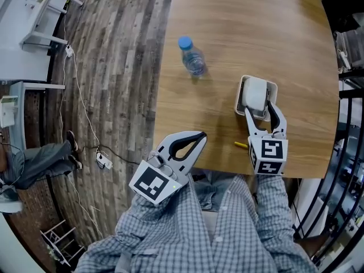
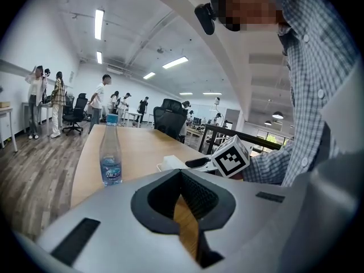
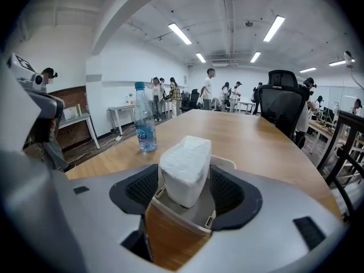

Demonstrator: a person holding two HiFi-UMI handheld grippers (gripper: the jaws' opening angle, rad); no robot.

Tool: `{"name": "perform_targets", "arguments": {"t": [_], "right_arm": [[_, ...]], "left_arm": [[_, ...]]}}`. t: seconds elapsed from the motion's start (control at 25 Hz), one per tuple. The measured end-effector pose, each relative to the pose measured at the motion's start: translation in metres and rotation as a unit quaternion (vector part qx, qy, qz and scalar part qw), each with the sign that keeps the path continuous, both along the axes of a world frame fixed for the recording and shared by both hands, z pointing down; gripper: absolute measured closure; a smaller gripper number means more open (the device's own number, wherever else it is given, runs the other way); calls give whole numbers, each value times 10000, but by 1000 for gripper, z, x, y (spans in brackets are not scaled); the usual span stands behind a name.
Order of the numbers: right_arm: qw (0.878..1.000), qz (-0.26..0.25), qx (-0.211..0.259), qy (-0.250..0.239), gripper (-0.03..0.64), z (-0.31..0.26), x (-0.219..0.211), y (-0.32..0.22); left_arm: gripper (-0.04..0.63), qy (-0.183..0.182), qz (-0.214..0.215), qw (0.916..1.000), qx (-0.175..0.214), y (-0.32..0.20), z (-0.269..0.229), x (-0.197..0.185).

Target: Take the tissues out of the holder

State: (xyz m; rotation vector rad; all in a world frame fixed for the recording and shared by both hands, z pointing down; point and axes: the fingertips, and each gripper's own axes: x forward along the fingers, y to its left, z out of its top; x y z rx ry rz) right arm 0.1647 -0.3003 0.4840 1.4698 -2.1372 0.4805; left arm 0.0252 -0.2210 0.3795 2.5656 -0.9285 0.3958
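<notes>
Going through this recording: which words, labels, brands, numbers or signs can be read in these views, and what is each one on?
No text here can be read.
Water bottle label: blue with pale print, too blurred to read.
Marker cubes: black-and-white square patterns only, no letters or digits.
Tissues and holder: no print visible.

**Covered, cropped, or too small to read**

In the head view the right gripper (image 1: pixel 259 108) covers the near side of the holder (image 1: pixel 241 92), and the table (image 1: pixel 256 27) runs off the picture's top. A small yellow item (image 1: pixel 241 145) at the table's near edge is too small to identify. In the left gripper view the right gripper's marker cube (image 2: pixel 232 157) hides most of the holder. The label on the bottle (image 2: pixel 110 152) is unreadable.
</notes>
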Motion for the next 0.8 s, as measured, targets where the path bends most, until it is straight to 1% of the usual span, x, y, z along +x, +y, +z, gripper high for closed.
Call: {"name": "perform_targets", "arguments": {"t": [0.2,0.4,0.56,0.68,0.8], "right_arm": [[9999,-2,24,110,348,6,-3,-6],[9998,-10,64,197,353,11,-4,-10],[9999,125,77,86,388,14,2,-8],[9998,155,148,22,395,13,5,-6],[9993,226,265,-147,397,7,7,-7]], "left_arm": [[588,45,-81,9999,-45,-4,4,-2],[588,-4,-139,9999,-74,-7,10,-4],[588,0,-196,9998,-78,-4,12,-5],[588,14,-226,9997,-85,-3,11,-4],[588,10,-206,9998,-63,-3,9,-5]]}}
